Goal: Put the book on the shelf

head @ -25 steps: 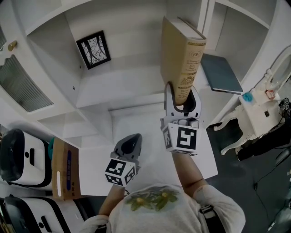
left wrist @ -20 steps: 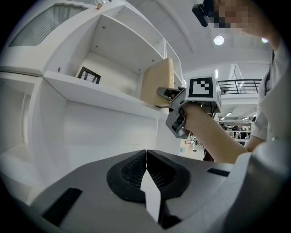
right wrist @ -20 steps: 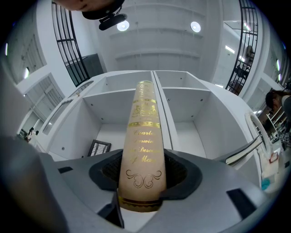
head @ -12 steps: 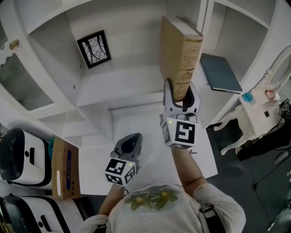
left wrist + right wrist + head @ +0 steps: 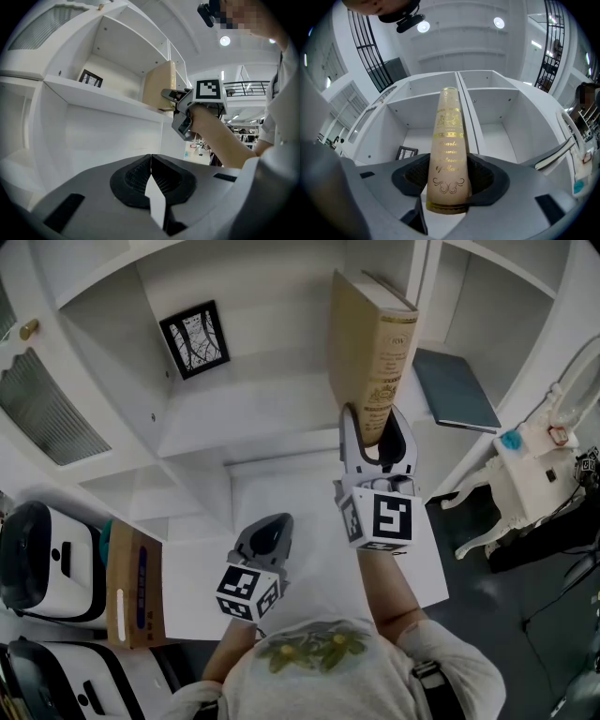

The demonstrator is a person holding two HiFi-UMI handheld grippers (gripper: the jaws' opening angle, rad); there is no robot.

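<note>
A thick tan book (image 5: 373,362) with gold lettering on its spine (image 5: 449,145) stands upright, its lower end clamped in my right gripper (image 5: 373,448). It is held up in front of the white shelf unit (image 5: 234,418), at the right side of the wide left compartment, near the divider (image 5: 465,112). In the left gripper view the book (image 5: 160,86) shows at the shelf board's edge. My left gripper (image 5: 266,538) hangs lower and nearer, jaws shut with nothing between them (image 5: 151,165).
A small black-framed picture (image 5: 194,340) leans at the back of the left compartment. A dark flat book (image 5: 456,390) lies in the right compartment. A white ornate chair (image 5: 525,465) stands at right; a cardboard box (image 5: 133,589) and white cases (image 5: 42,563) at lower left.
The right gripper with the book has shifted very slightly toward the shelf; the book stands a touch more upright. The left gripper has not moved.
</note>
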